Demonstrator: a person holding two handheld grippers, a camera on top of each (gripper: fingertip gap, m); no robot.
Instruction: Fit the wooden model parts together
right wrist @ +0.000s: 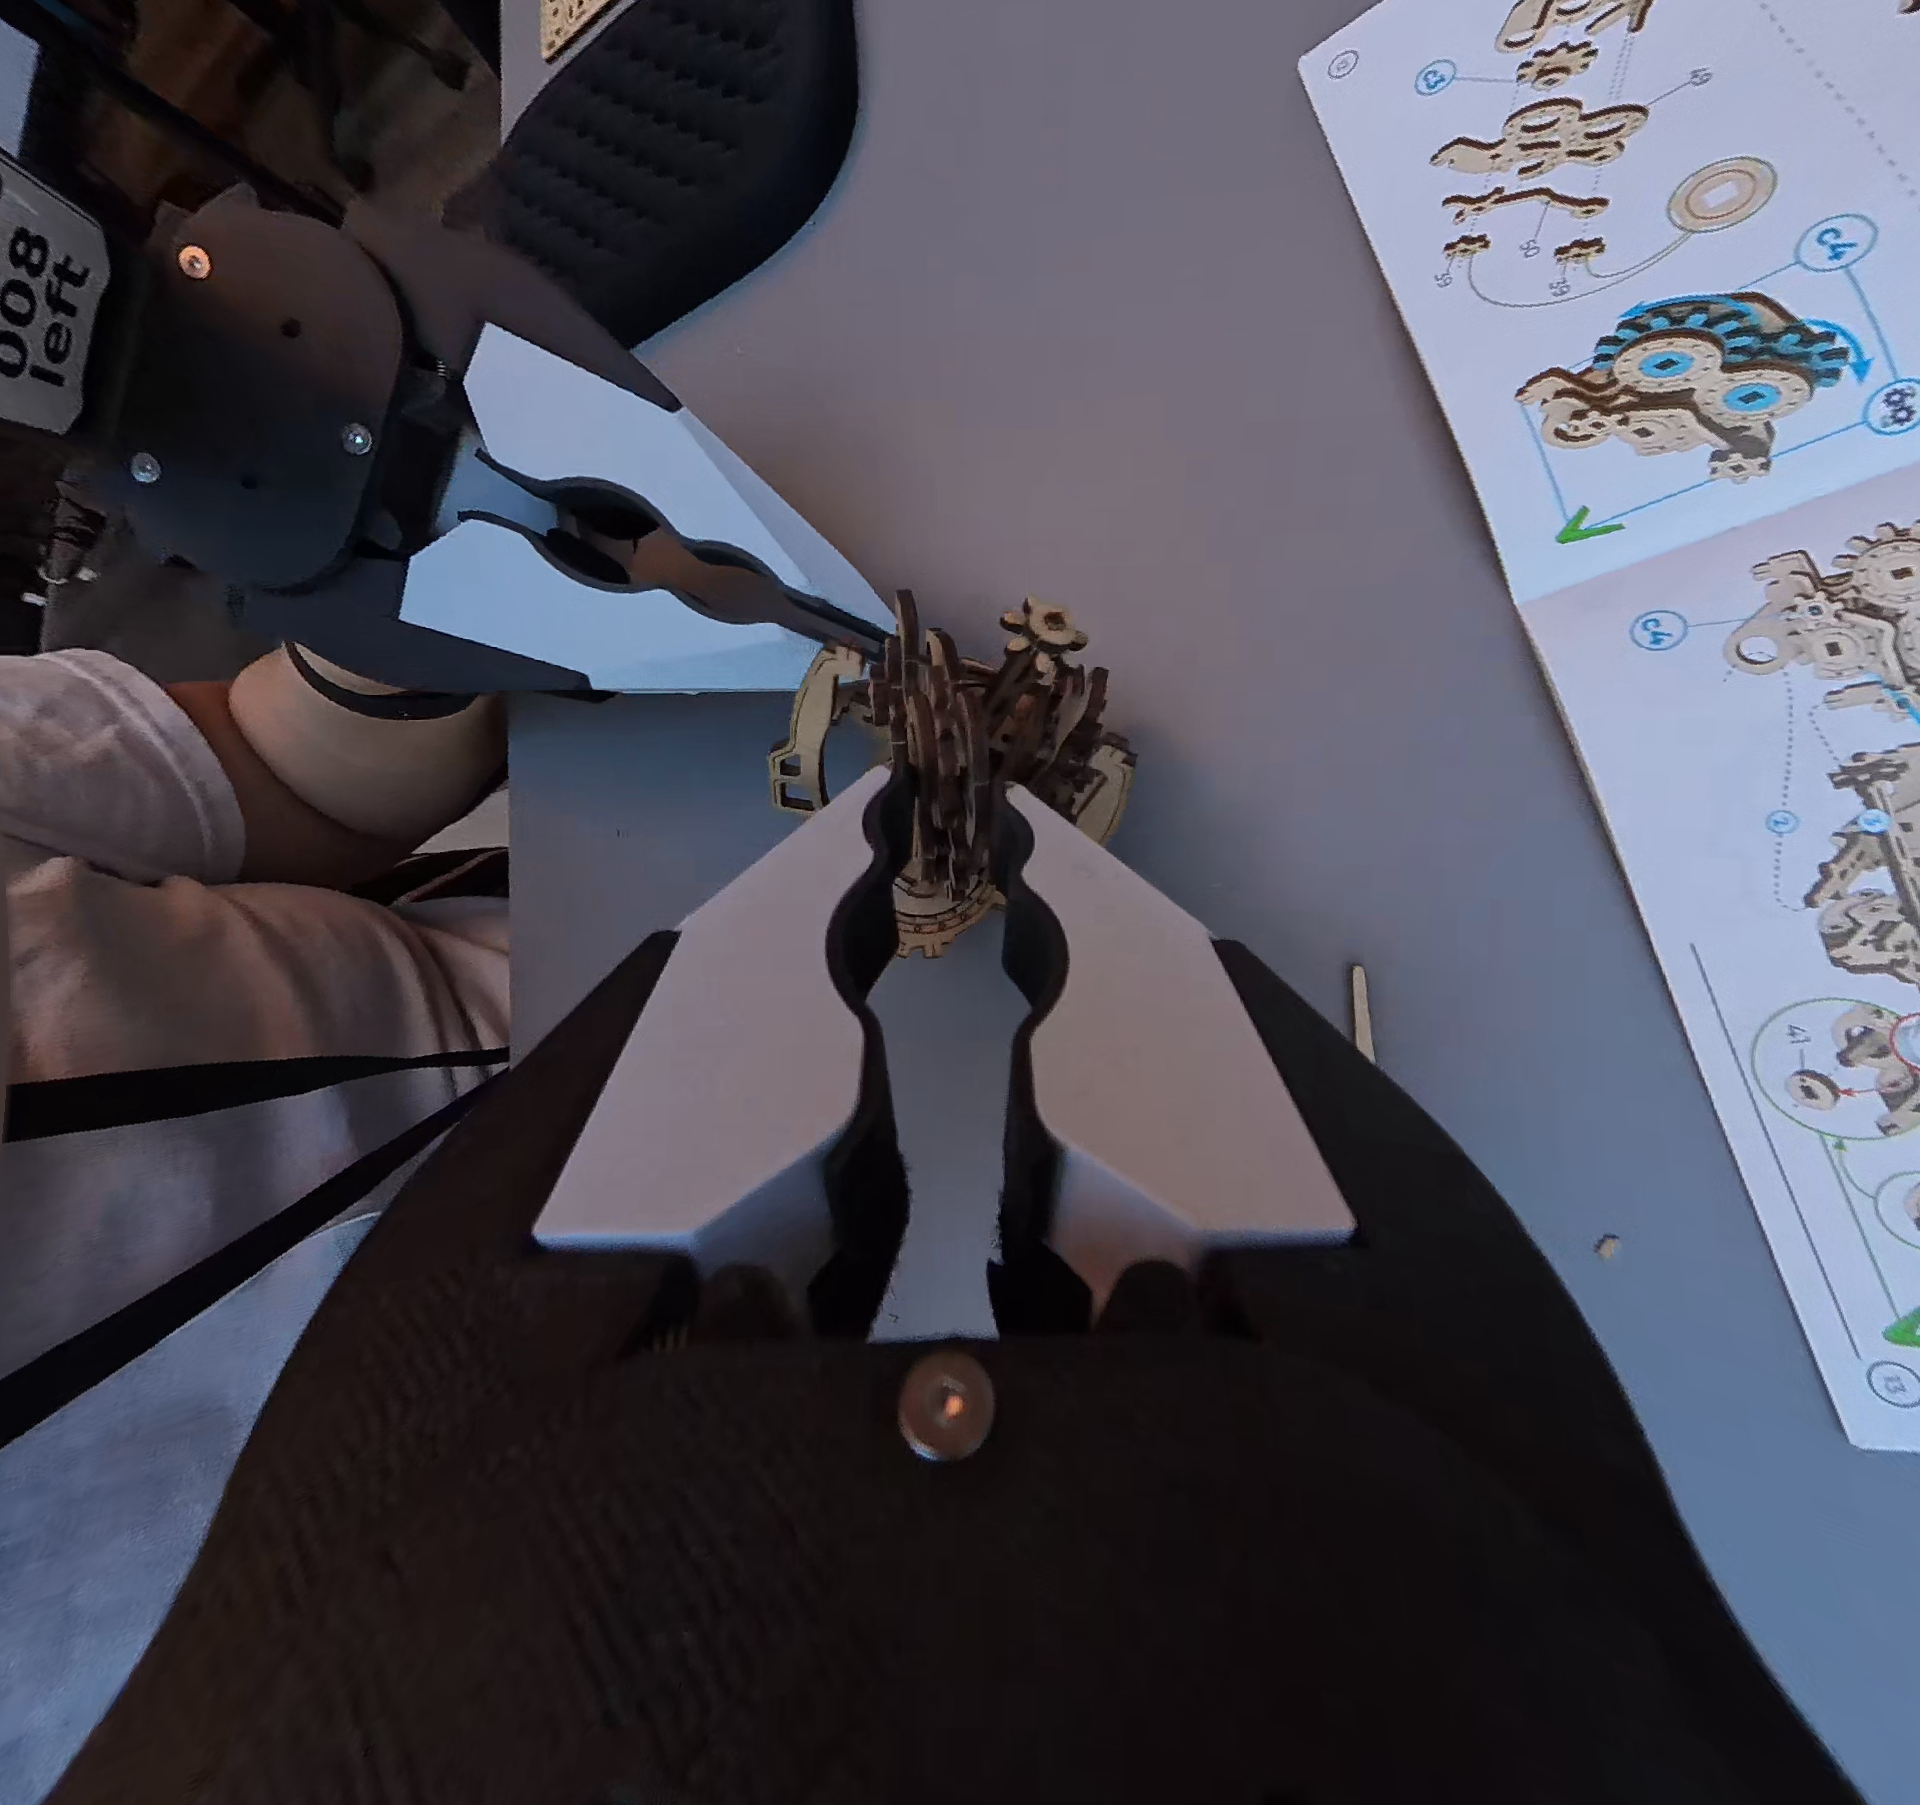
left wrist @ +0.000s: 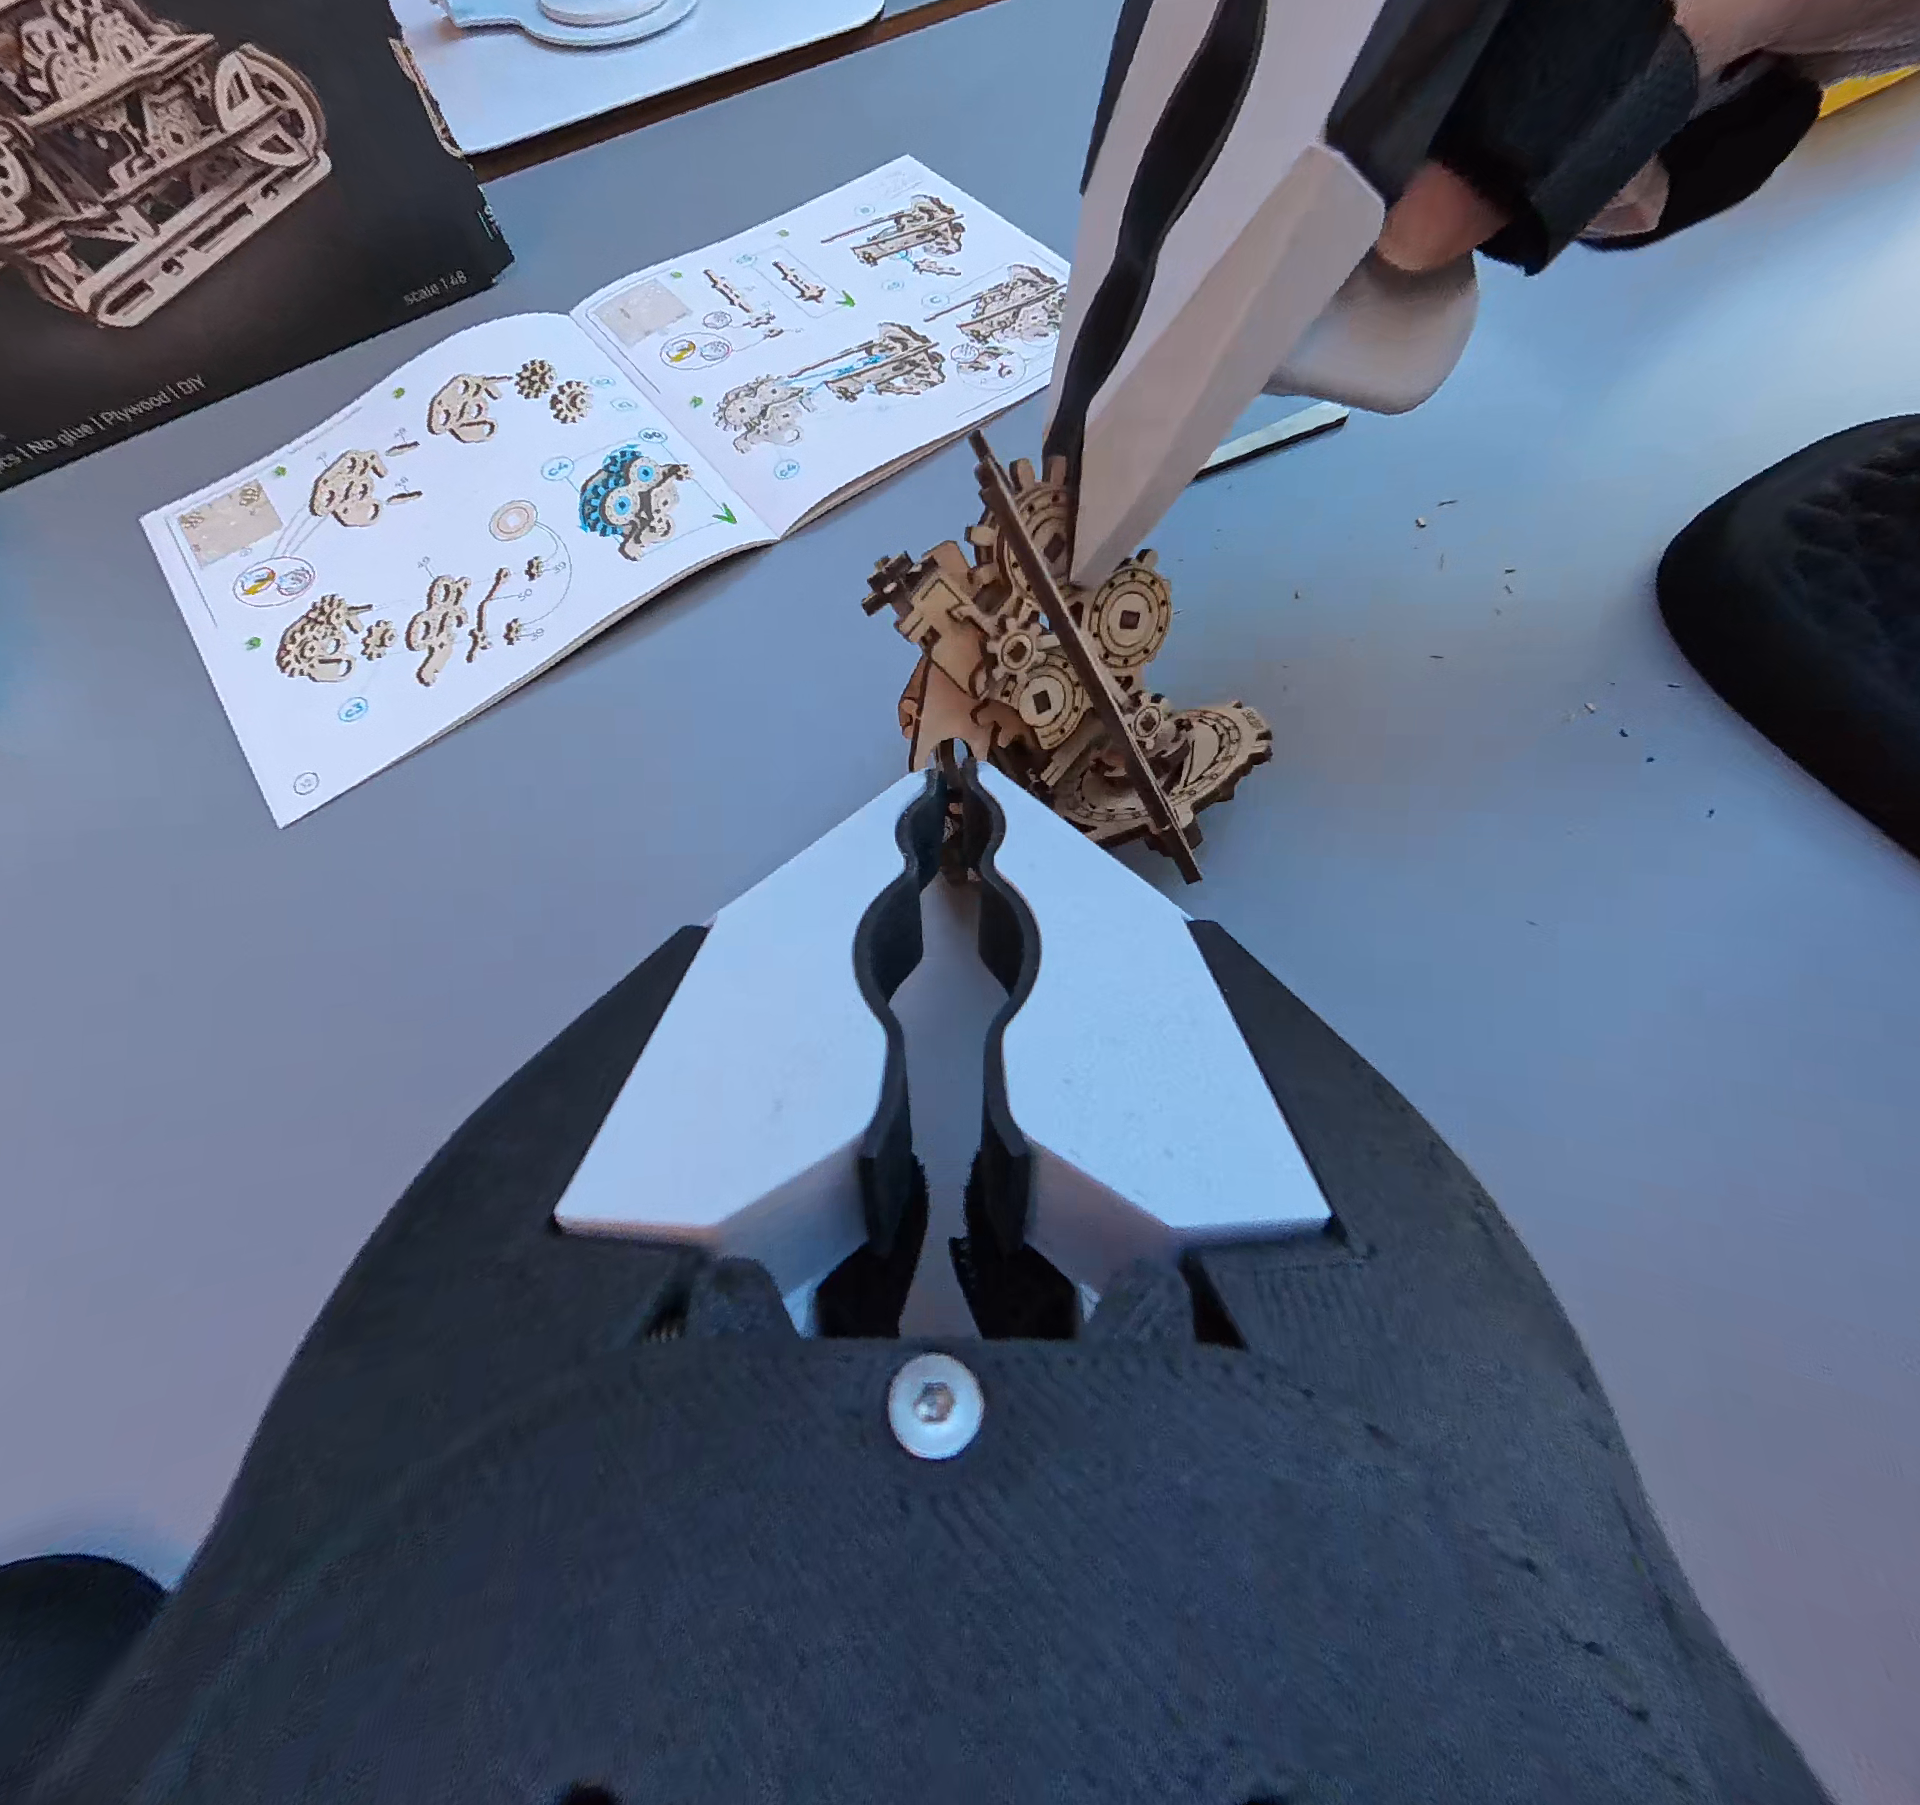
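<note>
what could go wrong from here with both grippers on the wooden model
The left gripper pinches only a thin edge of the wooden model, so that part could snap or slip. The right gripper clamps across the stacked gears; squeezing or twisting may pop joints loose. The model sits tilted on the table and might tip.

Grey table [left wrist: 623, 924]: open instruction booklet [left wrist: 582, 508], wood crumbs [left wrist: 1507, 612].
</note>
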